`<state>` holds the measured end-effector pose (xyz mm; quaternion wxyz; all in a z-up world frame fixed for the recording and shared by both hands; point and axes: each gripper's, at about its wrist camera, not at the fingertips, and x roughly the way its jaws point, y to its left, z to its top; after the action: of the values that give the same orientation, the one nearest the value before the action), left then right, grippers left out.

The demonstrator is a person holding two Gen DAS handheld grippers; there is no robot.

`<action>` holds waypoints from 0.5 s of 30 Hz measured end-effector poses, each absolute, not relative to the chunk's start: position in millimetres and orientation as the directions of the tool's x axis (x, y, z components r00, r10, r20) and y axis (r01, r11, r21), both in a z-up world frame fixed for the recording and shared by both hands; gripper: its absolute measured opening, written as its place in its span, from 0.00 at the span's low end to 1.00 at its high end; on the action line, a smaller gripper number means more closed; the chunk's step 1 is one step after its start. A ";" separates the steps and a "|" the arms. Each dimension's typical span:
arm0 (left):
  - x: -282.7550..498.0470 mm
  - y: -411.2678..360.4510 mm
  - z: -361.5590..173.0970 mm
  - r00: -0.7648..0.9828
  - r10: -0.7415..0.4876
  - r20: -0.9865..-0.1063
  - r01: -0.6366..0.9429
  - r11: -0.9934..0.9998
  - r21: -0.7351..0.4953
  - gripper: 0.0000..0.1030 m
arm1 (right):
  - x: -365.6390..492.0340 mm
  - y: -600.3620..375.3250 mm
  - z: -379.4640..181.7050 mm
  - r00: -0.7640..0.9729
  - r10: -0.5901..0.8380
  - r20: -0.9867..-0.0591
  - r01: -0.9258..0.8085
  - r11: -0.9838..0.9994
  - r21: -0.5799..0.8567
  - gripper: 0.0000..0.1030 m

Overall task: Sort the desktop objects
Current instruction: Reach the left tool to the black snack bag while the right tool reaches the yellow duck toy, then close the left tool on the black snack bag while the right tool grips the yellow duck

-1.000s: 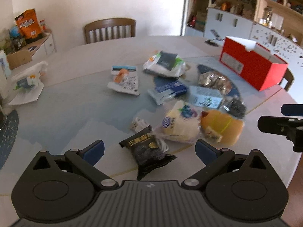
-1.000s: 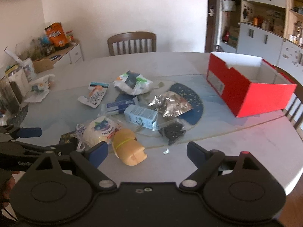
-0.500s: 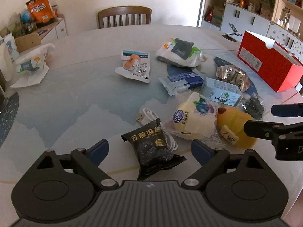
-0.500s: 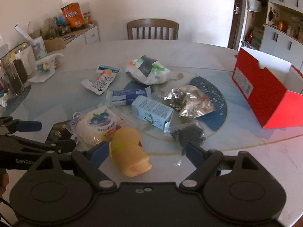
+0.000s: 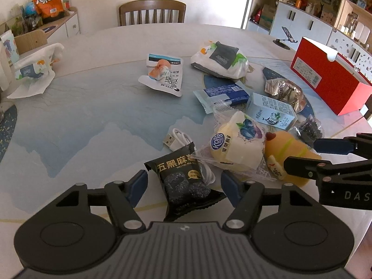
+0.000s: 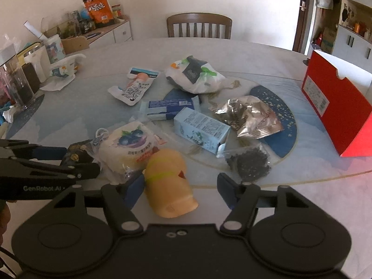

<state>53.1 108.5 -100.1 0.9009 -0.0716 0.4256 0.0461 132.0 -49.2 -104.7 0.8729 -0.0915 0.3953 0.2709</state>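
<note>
My left gripper (image 5: 183, 189) is open, its fingers on either side of a black sesame snack packet (image 5: 183, 183) lying on the round table. A white USB cable (image 5: 179, 138) lies partly under the packet. My right gripper (image 6: 180, 189) is open around an orange-yellow duck toy (image 6: 168, 179) lying on its side. Beside the toy sit a blueberry bread pack (image 6: 126, 147), a light-blue carton (image 6: 201, 131), a black seed bag (image 6: 250, 160) and a foil bag (image 6: 250, 116). The open red box (image 6: 334, 102) stands at the right.
Further back lie a blue wrapper (image 5: 224, 94), a white-orange sachet (image 5: 164, 74) and a white-green bag (image 5: 220, 59). A chair (image 5: 152, 11) stands behind the table. A tissue pack (image 5: 34, 69) and bottles (image 6: 16, 81) crowd the left edge.
Both grippers have moved forward and down toward the table. The left fingers now flank the black packet and the right fingers flank the duck toy. Both have narrowed somewhat.
</note>
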 end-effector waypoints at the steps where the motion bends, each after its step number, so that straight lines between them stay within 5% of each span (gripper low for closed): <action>1: 53.2 109.0 -100.3 0.631 0.019 -0.776 -0.145 0.985 -0.094 0.60 | 131.7 -48.3 -105.0 0.539 0.401 -0.740 -0.548 0.835 0.053 0.64; 5: 53.0 113.5 -100.9 0.625 0.004 -0.781 -0.153 0.981 -0.117 0.49 | 132.7 -44.8 -107.3 0.525 0.406 -0.748 -0.556 0.829 0.060 0.61; 15: 49.6 116.6 -98.9 0.628 -0.007 -0.778 -0.162 0.977 -0.140 0.40 | 131.7 -38.7 -110.8 0.481 0.422 -0.769 -0.575 0.814 0.087 0.44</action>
<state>49.6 116.6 -98.9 0.8969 -0.0987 0.4290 0.0433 131.7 -38.7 -110.8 0.8555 -0.0913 0.4183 0.2911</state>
